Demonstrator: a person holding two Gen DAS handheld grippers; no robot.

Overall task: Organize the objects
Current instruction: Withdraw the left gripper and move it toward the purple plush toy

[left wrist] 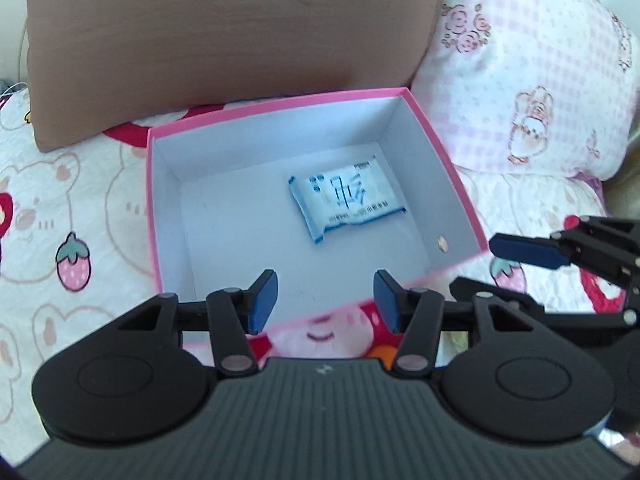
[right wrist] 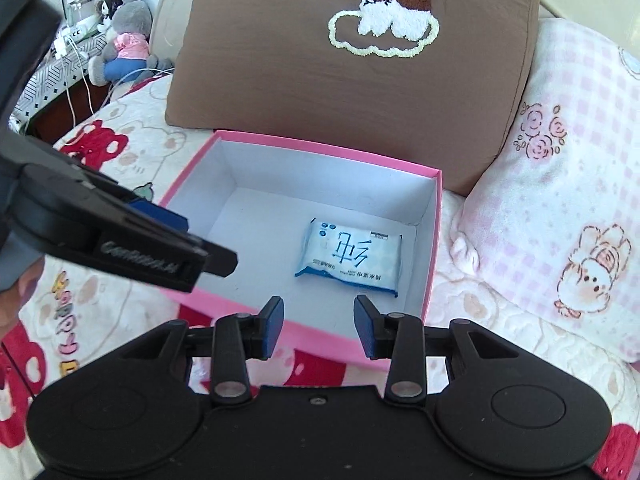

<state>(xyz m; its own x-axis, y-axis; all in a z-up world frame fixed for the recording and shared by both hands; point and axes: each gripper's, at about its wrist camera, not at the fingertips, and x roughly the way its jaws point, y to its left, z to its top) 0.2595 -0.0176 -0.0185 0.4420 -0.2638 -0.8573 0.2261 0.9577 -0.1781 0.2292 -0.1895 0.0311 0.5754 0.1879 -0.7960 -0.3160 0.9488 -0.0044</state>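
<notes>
A pink box (left wrist: 436, 136) (right wrist: 434, 240) with a white inside sits open on the bed. A white and blue wipes packet (left wrist: 346, 196) (right wrist: 350, 260) lies flat on the box floor, towards its right side. My left gripper (left wrist: 326, 300) hangs above the box's near rim, open, with nothing between its blue pads. Above the near rim my right gripper (right wrist: 320, 326) is open too and holds nothing. Each gripper shows at the side of the other's view: the right one's fingers (left wrist: 528, 252) to the right, the left one's fingers (right wrist: 160, 252) to the left.
A brown cushion (left wrist: 224, 48) (right wrist: 360, 92) leans just behind the box. A pink checked pillow (left wrist: 532, 80) (right wrist: 560, 208) lies to its right. The box rests on a cartoon-print quilt (left wrist: 72, 208) (right wrist: 500, 332). Plush toys (right wrist: 124, 40) and cables sit by the bedside at far left.
</notes>
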